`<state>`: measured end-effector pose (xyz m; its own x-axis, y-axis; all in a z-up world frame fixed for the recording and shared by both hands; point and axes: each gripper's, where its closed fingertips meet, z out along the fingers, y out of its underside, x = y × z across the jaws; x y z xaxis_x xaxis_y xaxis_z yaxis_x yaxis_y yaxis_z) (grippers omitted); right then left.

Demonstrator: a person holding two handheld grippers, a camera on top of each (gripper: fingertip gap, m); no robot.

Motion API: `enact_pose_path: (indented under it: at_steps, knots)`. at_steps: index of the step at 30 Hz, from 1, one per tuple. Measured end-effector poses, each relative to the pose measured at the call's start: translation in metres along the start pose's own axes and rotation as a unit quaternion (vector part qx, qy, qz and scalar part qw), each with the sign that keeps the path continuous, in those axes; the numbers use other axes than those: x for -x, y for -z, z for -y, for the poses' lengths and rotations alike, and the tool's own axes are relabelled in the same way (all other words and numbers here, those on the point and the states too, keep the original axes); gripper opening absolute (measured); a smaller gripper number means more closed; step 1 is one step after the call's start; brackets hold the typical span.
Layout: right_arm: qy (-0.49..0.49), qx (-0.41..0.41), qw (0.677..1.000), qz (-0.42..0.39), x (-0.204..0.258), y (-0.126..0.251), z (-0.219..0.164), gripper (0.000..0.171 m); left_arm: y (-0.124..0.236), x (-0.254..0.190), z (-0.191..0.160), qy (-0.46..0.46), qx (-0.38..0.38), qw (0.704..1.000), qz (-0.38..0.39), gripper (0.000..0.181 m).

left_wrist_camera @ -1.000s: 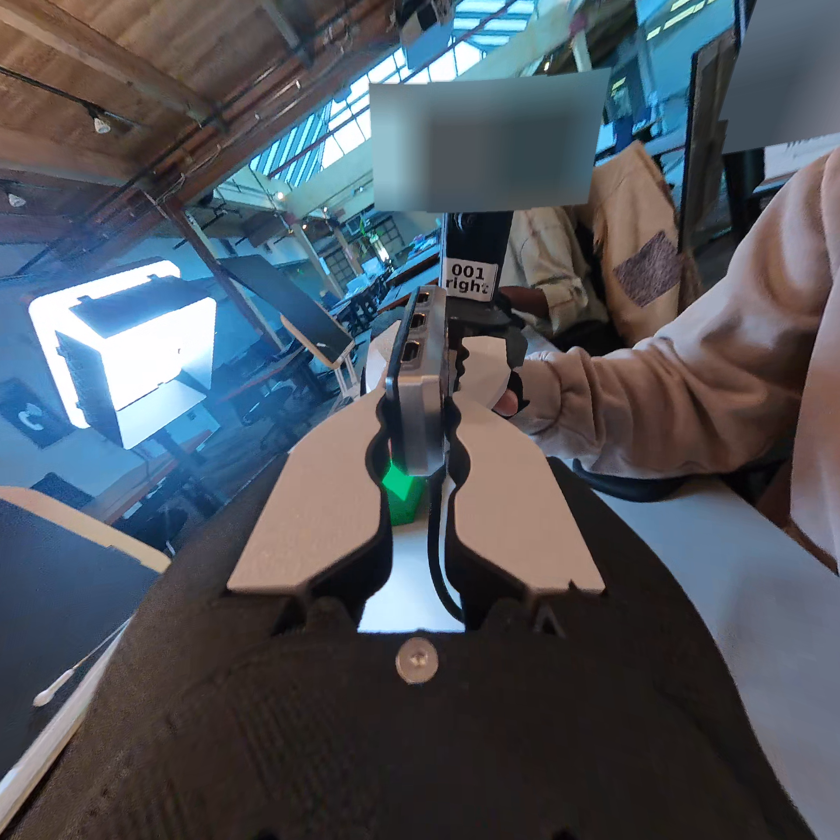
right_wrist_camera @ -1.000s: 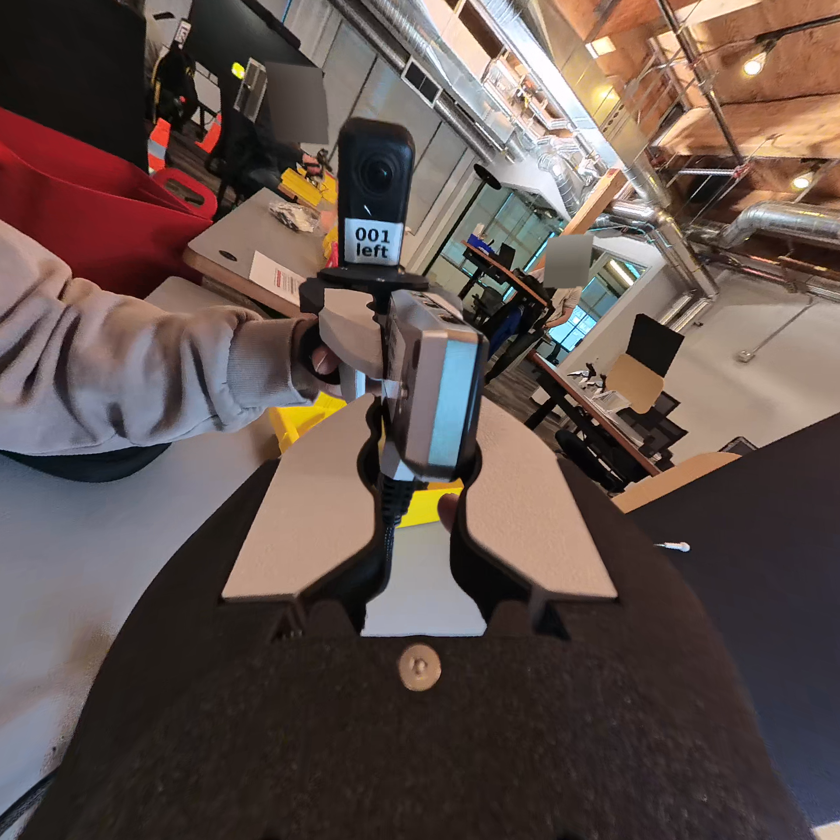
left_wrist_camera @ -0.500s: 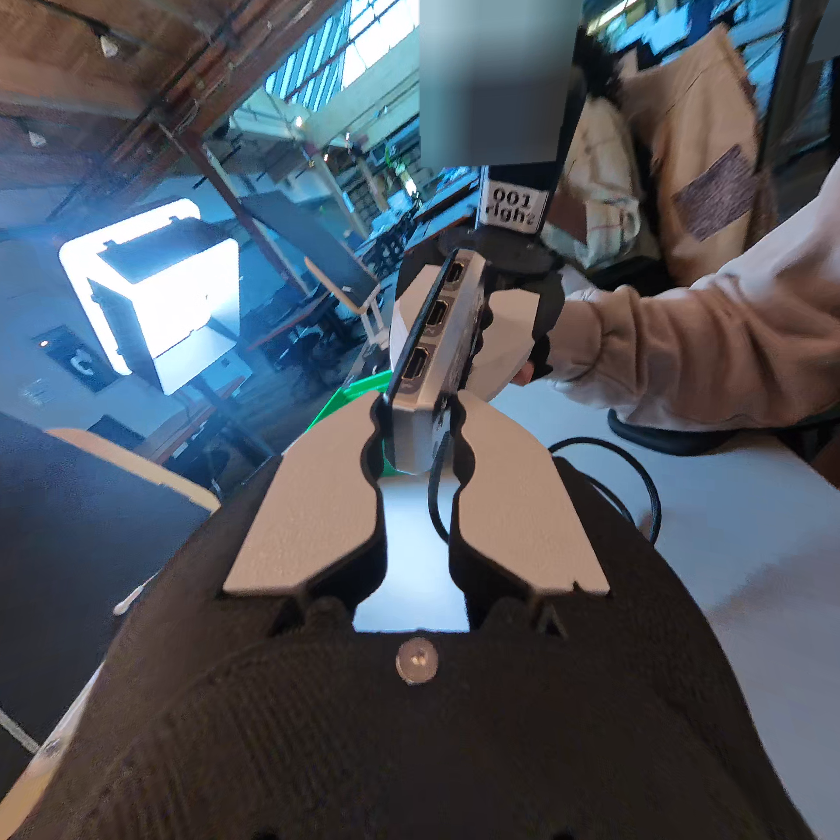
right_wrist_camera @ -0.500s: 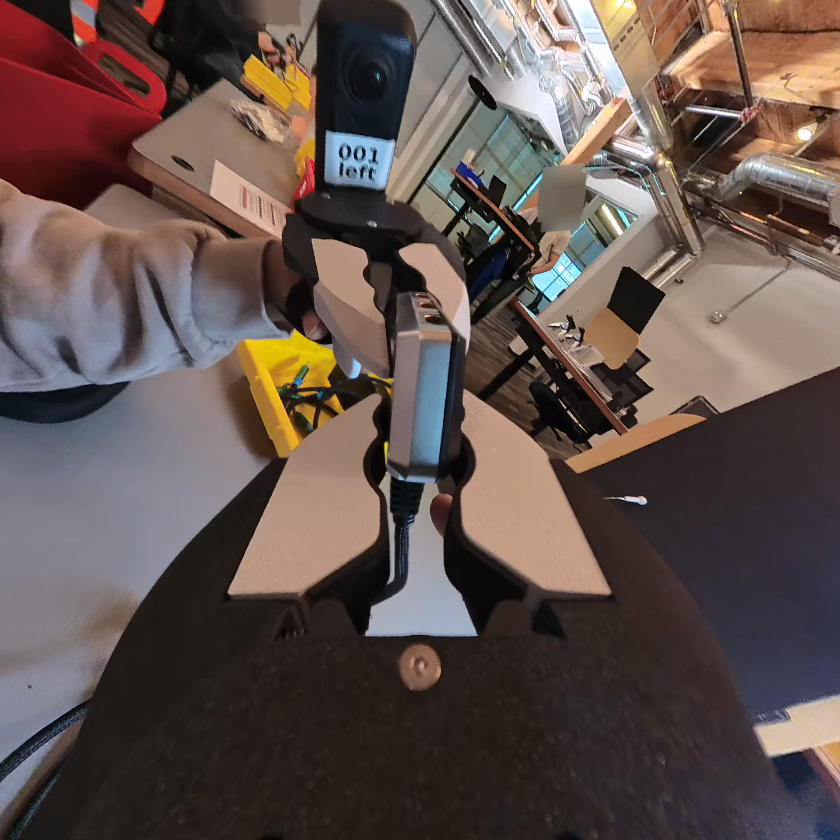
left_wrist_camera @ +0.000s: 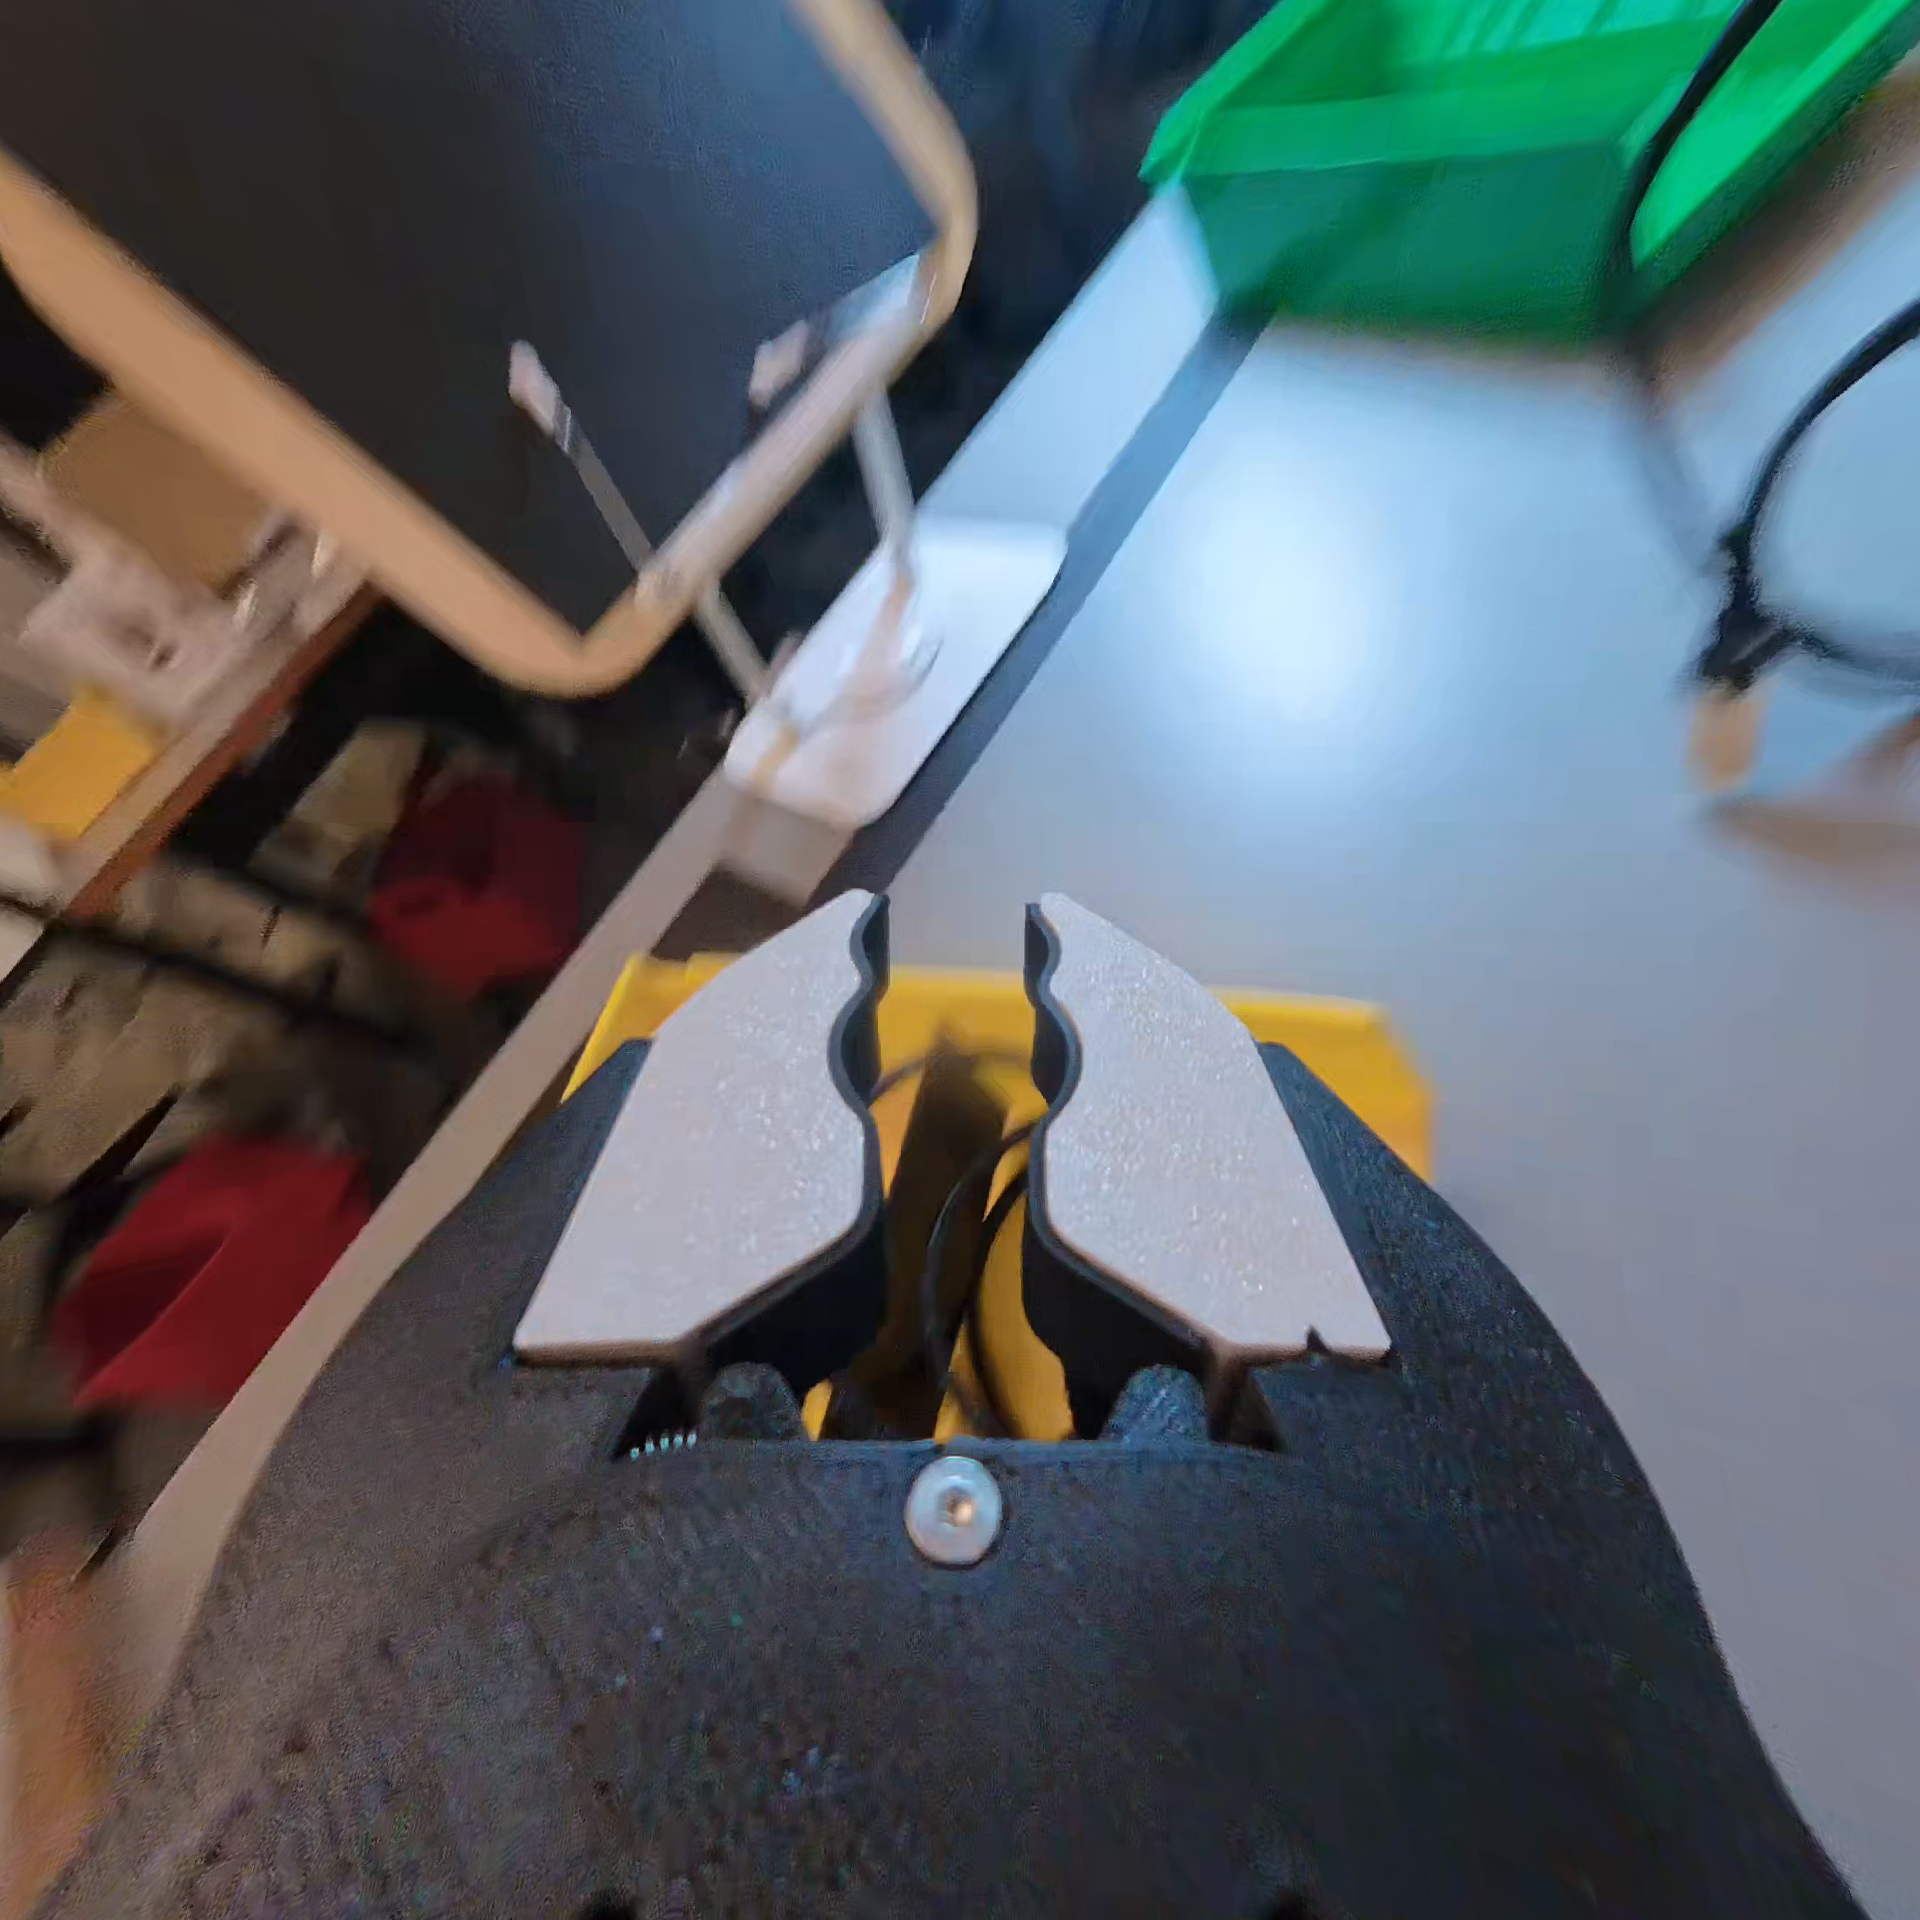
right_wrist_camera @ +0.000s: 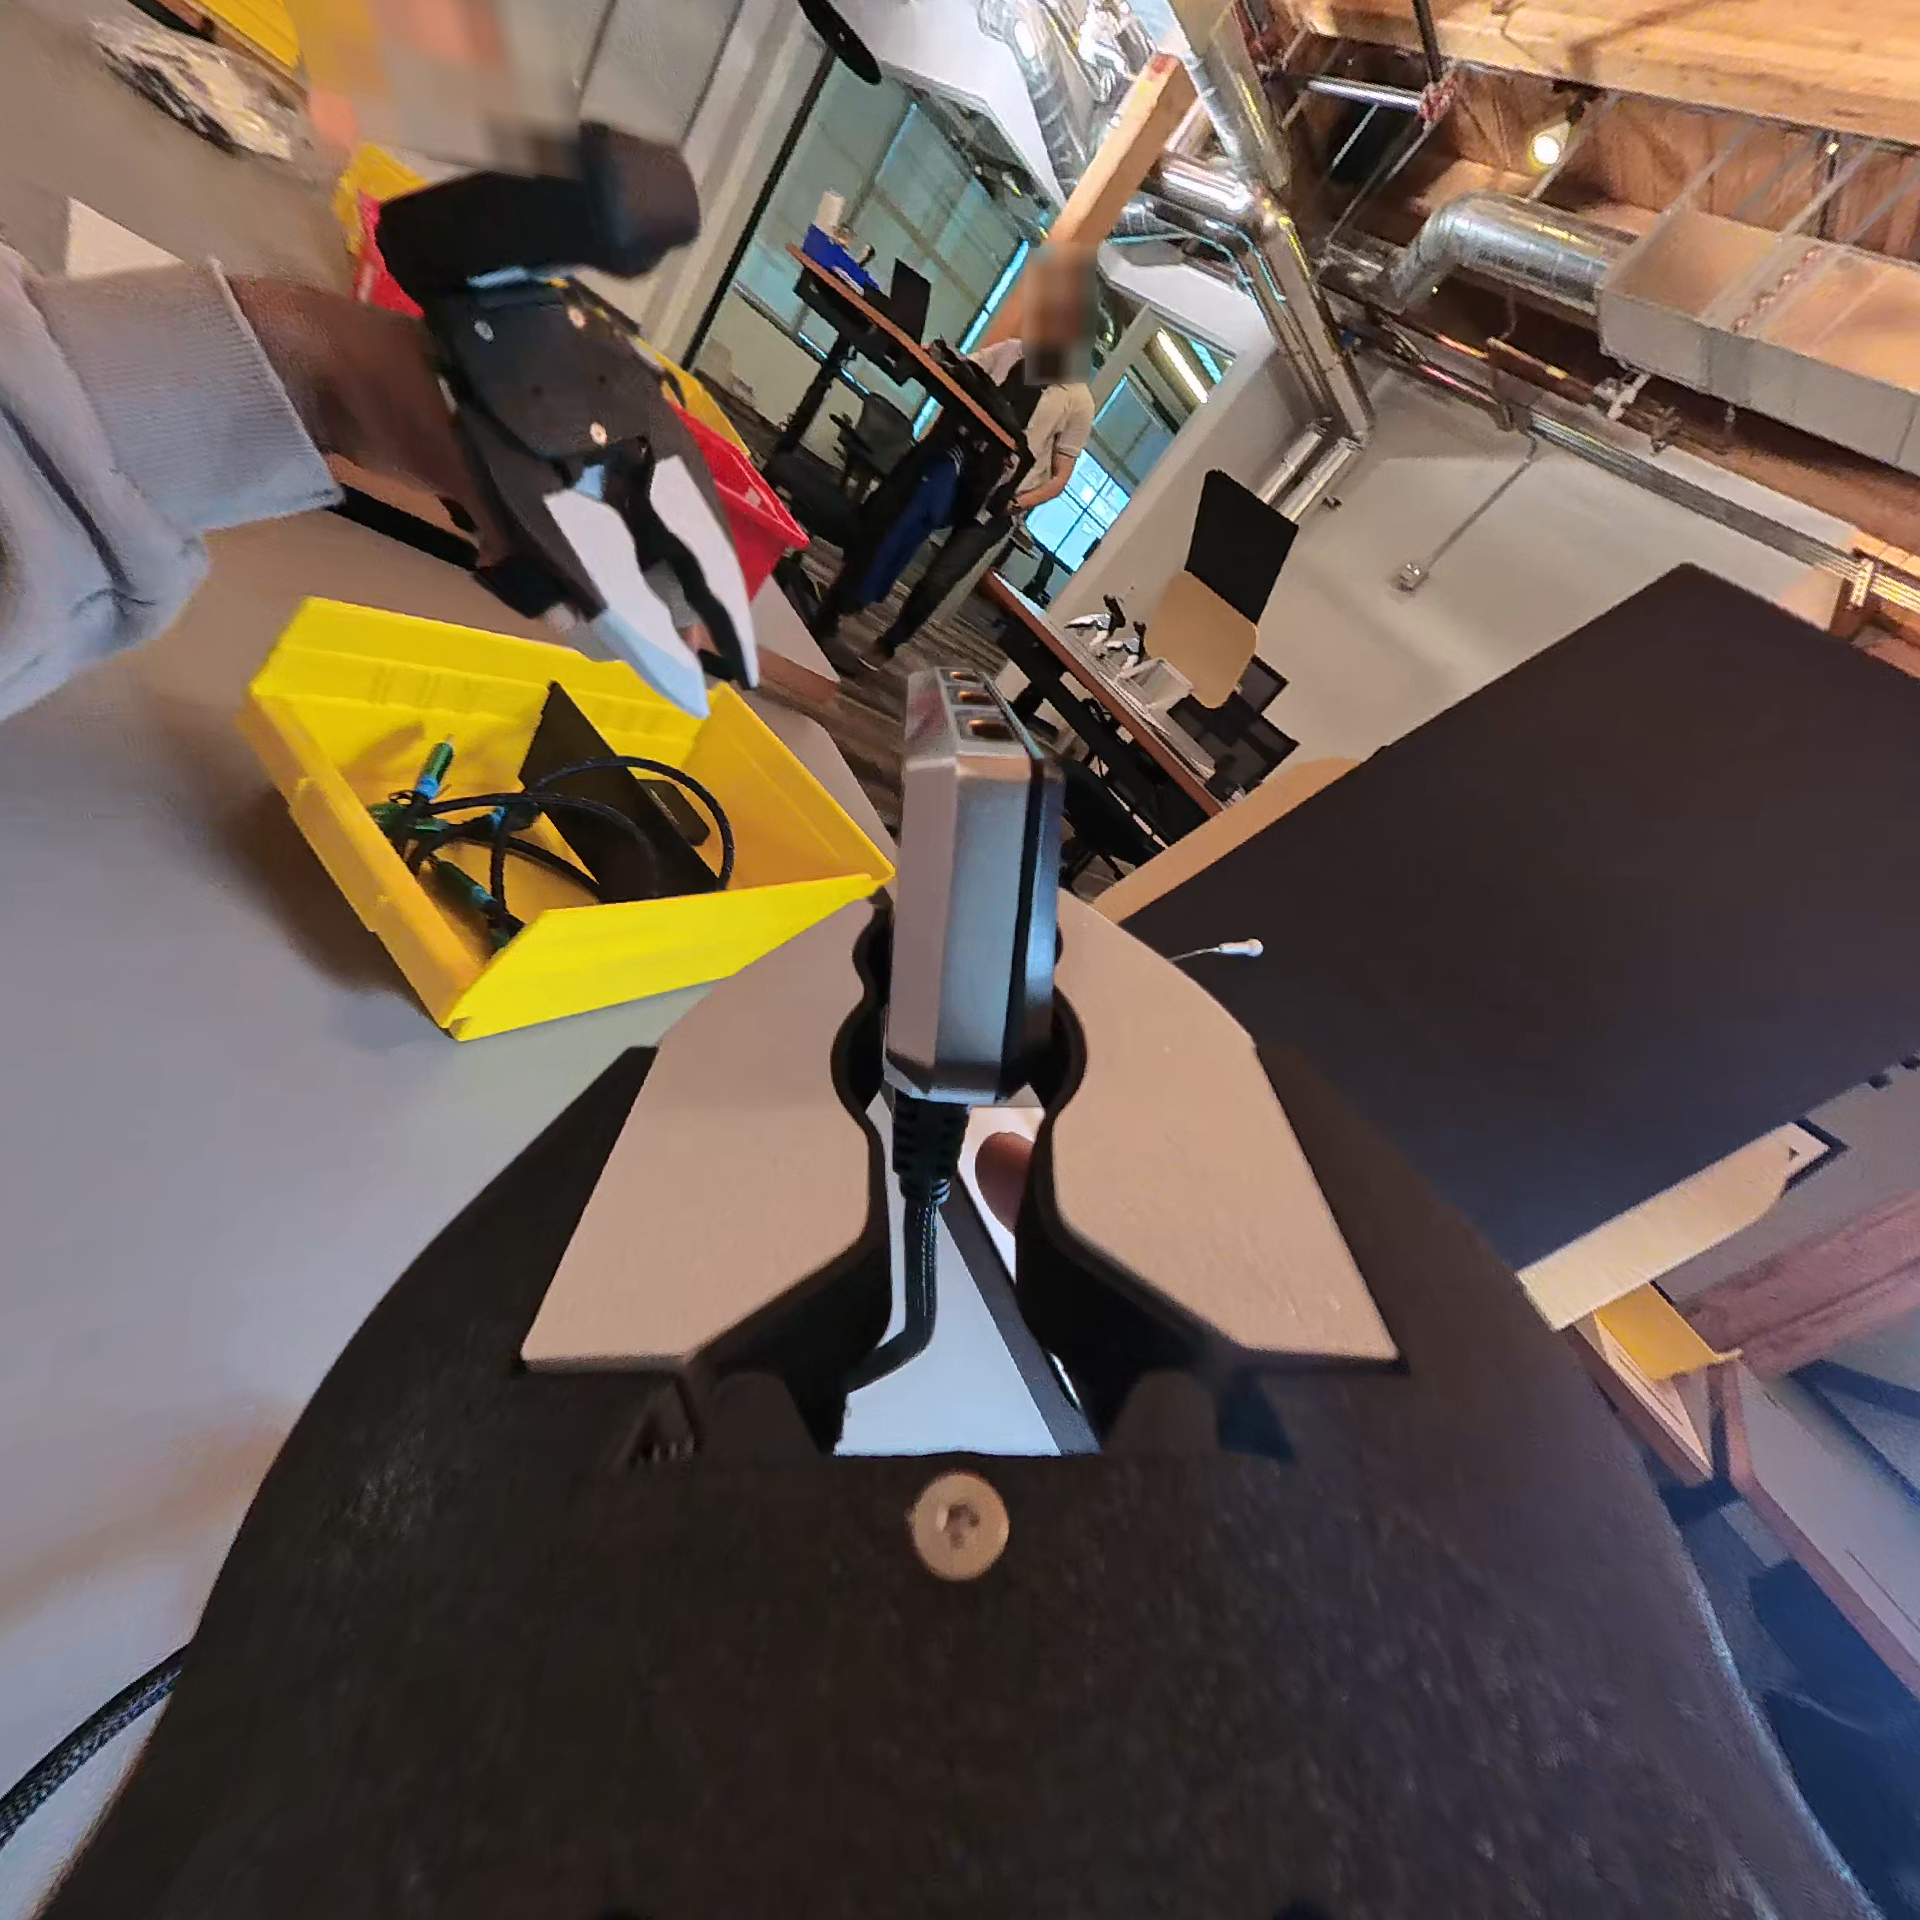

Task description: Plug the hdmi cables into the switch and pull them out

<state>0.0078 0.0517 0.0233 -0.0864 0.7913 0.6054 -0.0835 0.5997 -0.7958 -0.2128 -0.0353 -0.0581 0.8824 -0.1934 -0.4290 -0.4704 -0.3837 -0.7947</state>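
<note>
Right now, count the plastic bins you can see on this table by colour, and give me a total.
Yellow bins: 1, the yellow bin holding black cables, beneath the open left gripper.
Green bins: 1, the green bin at the table's far end in the left wrist view.
Total: 2.
The right gripper holds the switch, which sits in neither bin.

The switch (right_wrist_camera: 971, 914) is silver-grey with a black edge, and a black braided cable (right_wrist_camera: 920, 1236) hangs from it. The fingers (right_wrist_camera: 727, 1164) holding it are pale grey on a black body. The bin (right_wrist_camera: 582, 935) is bright yellow, with black cables with green ends (right_wrist_camera: 468, 821) inside. A green bin (left_wrist_camera: 1455, 197) stands on the light grey tabletop (left_wrist_camera: 1403, 727).
</note>
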Motion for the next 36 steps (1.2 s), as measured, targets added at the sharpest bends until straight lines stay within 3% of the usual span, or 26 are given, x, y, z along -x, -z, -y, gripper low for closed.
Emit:
enact_pose_path:
  at_steps: [2, 4, 8, 12, 19, 25, 31, 36]
  knots:
    - [0.001, 0.008, 1.000, -0.005, -0.002, -0.001, -0.005, 0.023, -0.010, 0.021, -0.039, 0.001, 0.091, 0.994, 0.052, 0.030]
    - [-0.003, 0.008, 1.000, -0.006, -0.004, -0.001, -0.007, 0.023, -0.018, 0.043, -0.062, 0.016, 0.125, 0.987, 0.104, 0.032]
    - [-0.004, 0.007, 1.000, -0.008, -0.005, 0.001, -0.007, 0.023, -0.032, 0.051, -0.108, 0.070, 0.176, 0.977, 0.103, 0.041]
    - [-0.002, 0.008, 1.000, -0.007, -0.004, 0.000, -0.007, 0.023, -0.035, 0.048, -0.144, 0.066, 0.244, 0.963, 0.092, 0.008]
    - [-0.006, 0.006, 1.000, -0.004, -0.004, 0.000, -0.008, 0.023, 0.005, 0.068, -0.072, 0.048, 0.160, 0.972, 0.168, 0.009]
    - [-0.001, 0.005, 1.000, 0.010, 0.002, -0.001, -0.005, 0.023, 0.052, 0.070, 0.026, 0.029, -0.033, 0.972, 0.233, 0.010]
    - [0.000, 0.010, 1.000, 0.008, 0.003, -0.003, -0.008, 0.023, 0.065, 0.033, 0.096, 0.085, -0.219, 0.964, 0.122, 0.007]
    - [0.002, 0.011, 1.000, -0.001, -0.001, -0.001, -0.007, 0.023, 0.040, -0.006, 0.112, 0.131, -0.235, 0.963, -0.013, 0.008]
